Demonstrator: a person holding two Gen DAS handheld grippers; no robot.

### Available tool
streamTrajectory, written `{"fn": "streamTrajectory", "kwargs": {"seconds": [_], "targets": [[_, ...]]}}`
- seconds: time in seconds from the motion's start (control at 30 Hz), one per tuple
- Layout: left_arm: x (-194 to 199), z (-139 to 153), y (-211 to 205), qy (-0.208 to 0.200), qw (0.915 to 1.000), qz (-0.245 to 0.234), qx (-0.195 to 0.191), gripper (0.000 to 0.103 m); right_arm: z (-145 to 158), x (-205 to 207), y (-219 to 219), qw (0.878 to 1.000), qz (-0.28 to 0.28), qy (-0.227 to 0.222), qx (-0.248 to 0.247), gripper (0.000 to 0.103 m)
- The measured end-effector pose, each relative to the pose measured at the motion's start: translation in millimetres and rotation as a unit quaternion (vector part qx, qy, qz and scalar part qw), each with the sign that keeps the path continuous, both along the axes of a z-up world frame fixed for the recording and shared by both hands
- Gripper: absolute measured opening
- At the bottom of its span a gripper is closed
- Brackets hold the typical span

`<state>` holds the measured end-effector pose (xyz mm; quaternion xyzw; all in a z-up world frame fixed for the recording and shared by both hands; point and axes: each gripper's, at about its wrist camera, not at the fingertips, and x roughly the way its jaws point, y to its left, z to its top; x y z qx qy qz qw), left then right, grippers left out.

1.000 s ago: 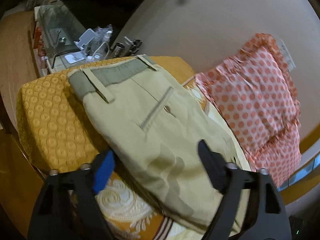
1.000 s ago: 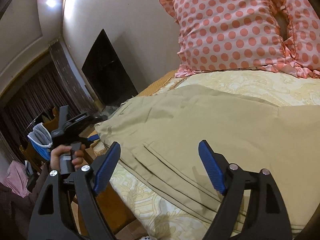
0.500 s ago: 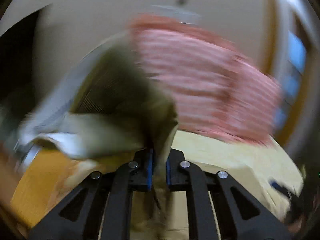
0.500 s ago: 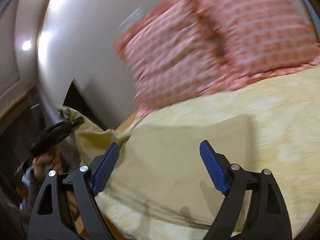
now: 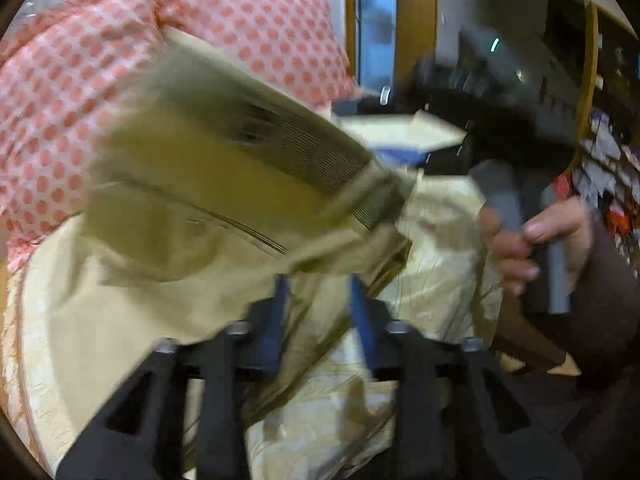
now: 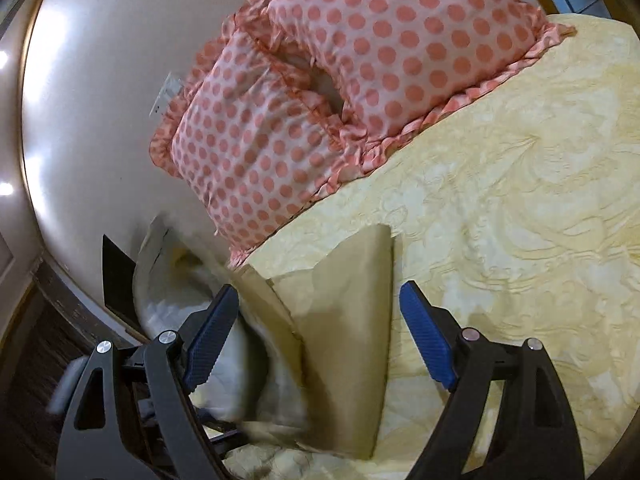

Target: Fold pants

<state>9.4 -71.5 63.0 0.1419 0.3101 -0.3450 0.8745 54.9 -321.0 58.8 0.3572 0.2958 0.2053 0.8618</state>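
Left wrist view: left tongs [image 5: 318, 300] pinch the khaki pants [image 5: 224, 200]; right tongs [image 6: 320, 336] gape wide.

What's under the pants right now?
The pants lie on the yellow bedspread; the polka-dot pillows sit beyond them. Whatever lies beneath the folded fabric is covered.
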Motion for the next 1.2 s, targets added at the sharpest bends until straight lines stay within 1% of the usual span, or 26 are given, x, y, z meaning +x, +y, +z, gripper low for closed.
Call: {"fn": "streamTrajectory", "kwargs": {"seconds": [0.03, 0.1, 0.17, 0.2, 0.23, 0.27, 0.3, 0.4, 0.43, 0.47, 0.57, 0.63, 0.7, 0.73, 0.77, 0.83, 0.87, 0.9, 0.93, 0.97, 1.0, 1.03, 1.07, 1.1, 1.17, 1.2], "targets": [[-2, 4, 7, -0.005, 0.9999, 0.008, -0.006, 0.055, 0, 1, 2, 1.000, 0.003, -0.002, -0.001, 0.084], [-1, 14, 33, -0.007, 0.9989, 0.039, -0.026, 0.056, 0, 1, 7, 1.000, 0.006, -0.001, -0.011, 0.084], [6, 19, 62, -0.002, 0.9964, 0.071, -0.046, 0.064, -5, 4, 6, 1.000, 0.001, 0.014, -0.017, 0.084], [13, 21, 82, -0.002, 0.9933, 0.103, -0.052, 0.069, -8, 6, 6, 1.000, 0.001, 0.022, -0.018, 0.084], [18, 23, 81, -0.004, 0.9913, 0.122, -0.051, 0.070, -13, 10, 5, 0.999, 0.004, 0.037, -0.018, 0.084], [28, 22, 97, -0.002, 0.9867, 0.155, -0.049, 0.070, -17, 16, 6, 0.998, 0.009, 0.055, -0.027, 0.084], [33, 21, 109, 0.003, 0.9838, 0.172, -0.050, 0.072, -19, 20, 8, 0.997, 0.010, 0.064, -0.036, 0.084], [60, 10, 142, 0.042, 0.9716, 0.224, -0.063, 0.075, -30, 40, 18, 0.992, 0.033, 0.098, -0.067, 0.084], [72, 4, 150, 0.063, 0.9664, 0.238, -0.073, 0.075, -30, 44, 22, 0.992, 0.037, 0.094, -0.079, 0.083], [84, -3, 166, 0.097, 0.9587, 0.250, -0.094, 0.075, -32, 50, 28, 0.991, 0.052, 0.093, -0.087, 0.077], [103, -17, 178, 0.151, 0.9457, 0.262, -0.120, 0.075, -32, 58, 37, 0.988, 0.073, 0.092, -0.099, 0.071], [110, -23, 180, 0.170, 0.9461, 0.247, -0.123, 0.075, -34, 64, 38, 0.987, 0.073, 0.095, -0.105, 0.066], [120, -28, 175, 0.186, 0.9470, 0.233, -0.119, 0.075, -37, 69, 36, 0.988, 0.076, 0.099, -0.093, 0.061], [125, -31, 172, 0.198, 0.9464, 0.225, -0.120, 0.075, -37, 70, 37, 0.987, 0.082, 0.101, -0.091, 0.055], [131, -34, 168, 0.210, 0.9454, 0.219, -0.118, 0.075, -38, 70, 40, 0.986, 0.095, 0.101, -0.093, 0.053], [140, -34, 160, 0.210, 0.9478, 0.212, -0.112, 0.076, -37, 70, 44, 0.984, 0.104, 0.099, -0.103, 0.053], [145, -34, 156, 0.214, 0.9478, 0.210, -0.110, 0.076, -36, 70, 44, 0.984, 0.108, 0.100, -0.103, 0.041], [151, -34, 154, 0.218, 0.9470, 0.210, -0.109, 0.071, -37, 71, 45, 0.983, 0.114, 0.103, -0.099, 0.031], [155, -32, 155, 0.220, 0.9456, 0.214, -0.108, 0.051, -40, 73, 44, 0.983, 0.132, 0.106, -0.076, 0.023], [159, -32, 155, 0.223, 0.9444, 0.217, -0.107, 0.038, -39, 73, 43, 0.982, 0.144, 0.103, -0.065, 0.021], [162, -30, 157, 0.226, 0.9435, 0.216, -0.110, 0.019, -35, 73, 43, 0.982, 0.150, 0.097, -0.067, 0.020], [165, -26, 159, 0.229, 0.9432, 0.210, -0.118, 0.009, -32, 74, 44, 0.981, 0.155, 0.091, -0.068, 0.019], [168, -21, 161, 0.230, 0.9440, 0.201, -0.125, 0.008, -27, 76, 44, 0.981, 0.159, 0.084, -0.068, 0.019], [173, -16, 157, 0.224, 0.9465, 0.200, -0.119, 0.007, -22, 80, 45, 0.981, 0.162, 0.078, -0.071, 0.019], [183, -5, 148, 0.194, 0.9552, 0.200, -0.100, 0.007, -14, 88, 47, 0.982, 0.158, 0.063, -0.082, 0.019], [189, -1, 144, 0.181, 0.9572, 0.204, -0.097, 0.007, -10, 94, 48, 0.983, 0.153, 0.057, -0.088, 0.019]]}}
